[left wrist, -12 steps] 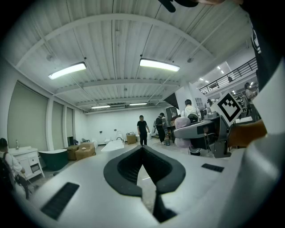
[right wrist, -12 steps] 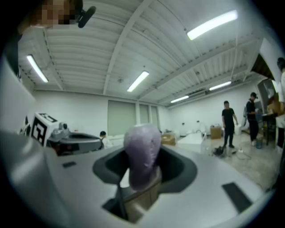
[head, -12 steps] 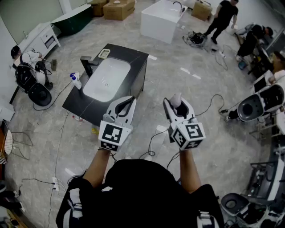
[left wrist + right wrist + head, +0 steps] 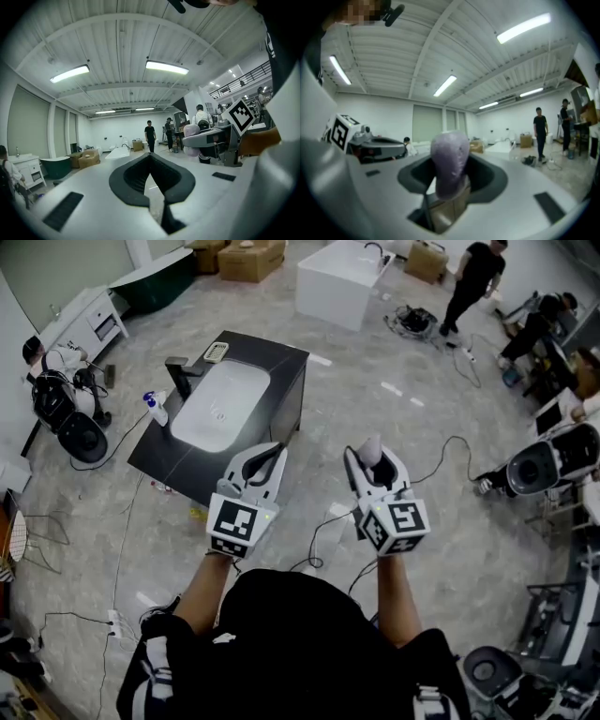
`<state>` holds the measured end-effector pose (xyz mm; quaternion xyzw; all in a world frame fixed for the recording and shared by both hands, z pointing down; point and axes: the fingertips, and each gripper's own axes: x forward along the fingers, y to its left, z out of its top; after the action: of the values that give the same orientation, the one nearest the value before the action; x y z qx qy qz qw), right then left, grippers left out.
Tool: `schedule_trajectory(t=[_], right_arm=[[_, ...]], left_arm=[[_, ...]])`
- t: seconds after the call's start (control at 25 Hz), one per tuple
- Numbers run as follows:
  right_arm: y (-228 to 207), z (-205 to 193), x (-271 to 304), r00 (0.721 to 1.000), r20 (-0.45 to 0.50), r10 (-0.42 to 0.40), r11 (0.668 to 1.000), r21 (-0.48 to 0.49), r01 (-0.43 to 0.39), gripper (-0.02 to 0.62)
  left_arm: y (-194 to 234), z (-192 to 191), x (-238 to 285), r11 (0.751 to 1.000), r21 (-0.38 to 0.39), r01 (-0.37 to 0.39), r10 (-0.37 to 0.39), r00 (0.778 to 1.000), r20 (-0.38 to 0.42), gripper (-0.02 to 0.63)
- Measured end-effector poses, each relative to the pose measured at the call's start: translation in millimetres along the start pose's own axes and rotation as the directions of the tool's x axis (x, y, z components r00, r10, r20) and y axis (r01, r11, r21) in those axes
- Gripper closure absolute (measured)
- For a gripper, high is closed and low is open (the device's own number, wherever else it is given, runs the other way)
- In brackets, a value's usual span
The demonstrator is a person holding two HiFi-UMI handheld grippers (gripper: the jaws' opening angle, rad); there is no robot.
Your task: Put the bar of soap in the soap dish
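A person is standing on a grey floor (image 4: pixel 375 409) in a large workshop, holding a gripper in each hand, both pointing level and forward; the left gripper (image 4: pixel 272 448) is keeping its jaws closed with the tips meeting, and nothing is sitting between them; the right gripper (image 4: pixel 373 459) is gripping the bar of soap (image 4: pixel 370 448), a pale lilac rounded bar, which is standing upright between the jaws and sticking up above them. Ahead and to the left, well apart from both grippers, a black bench (image 4: pixel 281 357) is carrying a white sink (image 4: pixel 220 404) set into its top; the soap dish (image 4: pixel 217 352), small and pale, is lying on the far corner of the bench, just beyond the sink; a black tap (image 4: pixel 180 374) is rising at the sink's left edge, and a spray bottle (image 4: pixel 157 411) with a blue top is standing just beside it near the bench's left edge. Farther off, a white bathtub (image 4: pixel 337 282) and cardboard boxes (image 4: pixel 248 259) are resting on the floor; cables are trailing across it.
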<state>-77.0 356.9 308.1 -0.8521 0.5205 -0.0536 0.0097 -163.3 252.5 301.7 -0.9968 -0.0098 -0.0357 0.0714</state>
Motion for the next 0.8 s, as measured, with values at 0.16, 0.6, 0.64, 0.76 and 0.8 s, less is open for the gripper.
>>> schedule_trajectory(t=[0.16,0.6,0.64,0.76,0.8], right_arm=[[-10,-4,-6,1.000,0.004,0.020,1.000,0.005,-0.020,0.388],[-20,-21,-5,0.997,-0.008,0.077,0.997,0.014,-0.077,0.388],[-21,-22,-3,0.997,-0.010,0.079,0.997,0.013,-0.079,0.388],[-26,-24,8,0.996,-0.018,0.084,0.996,0.013,-0.084,0.388],[-27,-25,12,0.996,-0.019,0.085,0.996,0.014,-0.085,0.388]], left_arm=[[-14,1,5,1.000,0.010,-0.011,0.011,1.000,-0.007,0.581],[-26,-16,9,0.998,0.005,-0.063,0.063,0.996,-0.056,0.581],[-23,-16,12,0.998,0.010,-0.065,0.065,0.996,-0.057,0.581],[-17,-20,20,0.998,0.007,-0.068,0.069,0.996,-0.062,0.581],[-14,-21,23,0.998,0.003,-0.069,0.069,0.996,-0.062,0.581]])
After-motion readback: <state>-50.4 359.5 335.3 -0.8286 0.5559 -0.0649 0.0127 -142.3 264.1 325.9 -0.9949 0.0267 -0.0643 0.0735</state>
